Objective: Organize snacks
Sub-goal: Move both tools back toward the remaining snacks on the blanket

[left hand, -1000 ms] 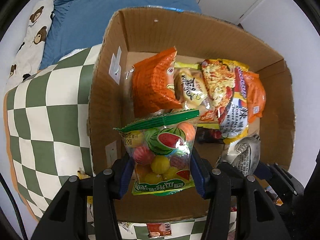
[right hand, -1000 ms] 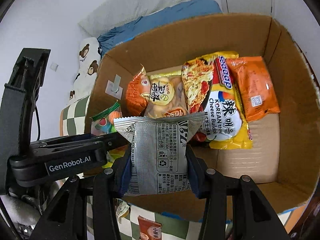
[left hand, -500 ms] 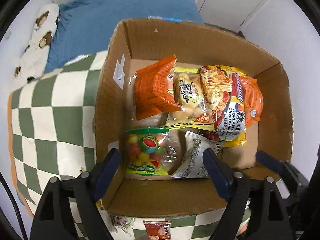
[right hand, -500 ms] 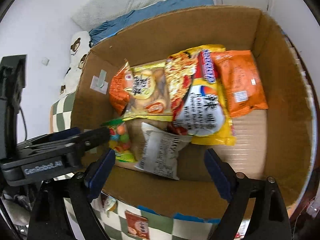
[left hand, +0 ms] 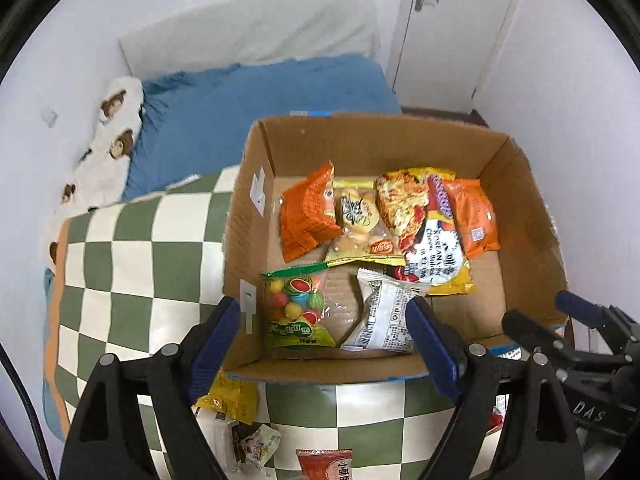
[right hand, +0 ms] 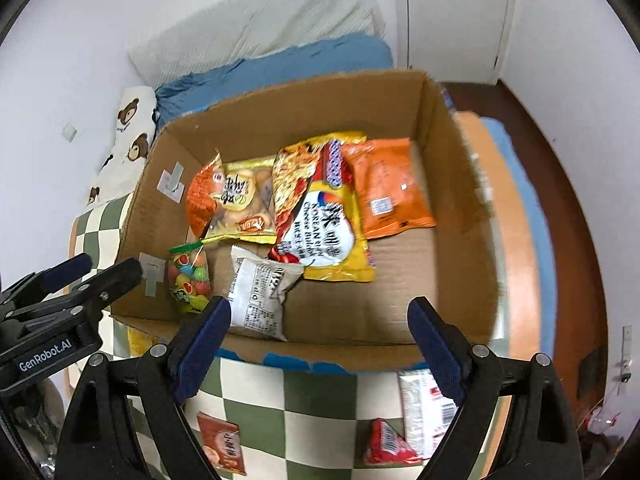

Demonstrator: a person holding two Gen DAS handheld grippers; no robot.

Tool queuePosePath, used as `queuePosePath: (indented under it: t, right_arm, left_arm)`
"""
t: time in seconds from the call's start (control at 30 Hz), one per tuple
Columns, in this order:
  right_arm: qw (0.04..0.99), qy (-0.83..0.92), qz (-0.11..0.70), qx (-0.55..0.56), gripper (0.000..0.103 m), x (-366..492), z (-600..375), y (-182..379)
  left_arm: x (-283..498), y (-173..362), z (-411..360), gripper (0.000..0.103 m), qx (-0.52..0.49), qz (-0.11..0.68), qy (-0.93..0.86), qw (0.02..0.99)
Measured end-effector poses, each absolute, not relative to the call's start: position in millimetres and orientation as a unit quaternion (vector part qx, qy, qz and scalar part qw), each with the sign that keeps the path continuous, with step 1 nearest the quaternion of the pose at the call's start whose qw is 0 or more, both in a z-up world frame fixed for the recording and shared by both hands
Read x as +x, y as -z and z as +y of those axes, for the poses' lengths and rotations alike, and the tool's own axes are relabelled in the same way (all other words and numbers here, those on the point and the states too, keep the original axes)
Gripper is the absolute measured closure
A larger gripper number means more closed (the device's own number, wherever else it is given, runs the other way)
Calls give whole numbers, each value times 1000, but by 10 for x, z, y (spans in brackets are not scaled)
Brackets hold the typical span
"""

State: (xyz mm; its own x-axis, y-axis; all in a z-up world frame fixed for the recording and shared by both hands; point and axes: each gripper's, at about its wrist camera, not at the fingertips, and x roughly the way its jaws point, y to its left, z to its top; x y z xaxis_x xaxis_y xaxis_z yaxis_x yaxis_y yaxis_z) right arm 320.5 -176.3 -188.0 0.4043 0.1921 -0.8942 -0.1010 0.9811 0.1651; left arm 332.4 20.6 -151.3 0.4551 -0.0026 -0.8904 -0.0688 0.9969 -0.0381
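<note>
An open cardboard box (left hand: pixel 520 216) (right hand: pixel 460 184) stands on a green-checked blanket. At its near left lie a fruit-candy bag (left hand: pixel 296 312) (right hand: pixel 190 280) and a silver packet (left hand: pixel 384 320) (right hand: pixel 260 292). Behind them are a yellow noodle pack (left hand: pixel 432 248) (right hand: pixel 324 232), a bun bag (left hand: pixel 360 220) and two orange packs (left hand: pixel 306 216) (left hand: pixel 476 216). My left gripper (left hand: pixel 322 316) hovers open above the box's near edge, holding nothing. Over the same edge my right gripper (right hand: pixel 318 312) is open and empty too.
Loose snacks lie on the checked blanket (left hand: pixel 120 264) in front of the box: a yellow pack (left hand: pixel 232 396), a red-orange pack (left hand: pixel 324 464) (right hand: pixel 222 448), a white packet (right hand: pixel 424 408) and a red one (right hand: pixel 384 444). Blue bedding (left hand: pixel 240 120) and a bear pillow (left hand: pixel 104 148) lie behind.
Both grippers opened and let go: the candy bag and the silver packet now lie in the box. Both grippers drew back and up, so the box looks smaller.
</note>
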Motion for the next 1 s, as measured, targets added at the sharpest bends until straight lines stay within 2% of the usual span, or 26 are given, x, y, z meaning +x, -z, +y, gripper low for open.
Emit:
queuePosePath:
  t: [0.4,0.67,0.8,1.0]
  right_arm:
    - [873,-79,479,39,11,2702,-1934,1325]
    - [878,-89,465,62,11,2333,-2000,1091]
    - [854,-103,503,88,11,2113,-1998,1344]
    - [780,-151,597,110,11,1823,-1501,2254]
  left_arm:
    - [2832,939,33,19,-19,444,-16,896]
    - [2495,766,86,19,-48,438,-8,897]
    - [2231,965,297,19,-48,461,-33,886]
    - [1882,1642,933,19,-43,536,-111,836]
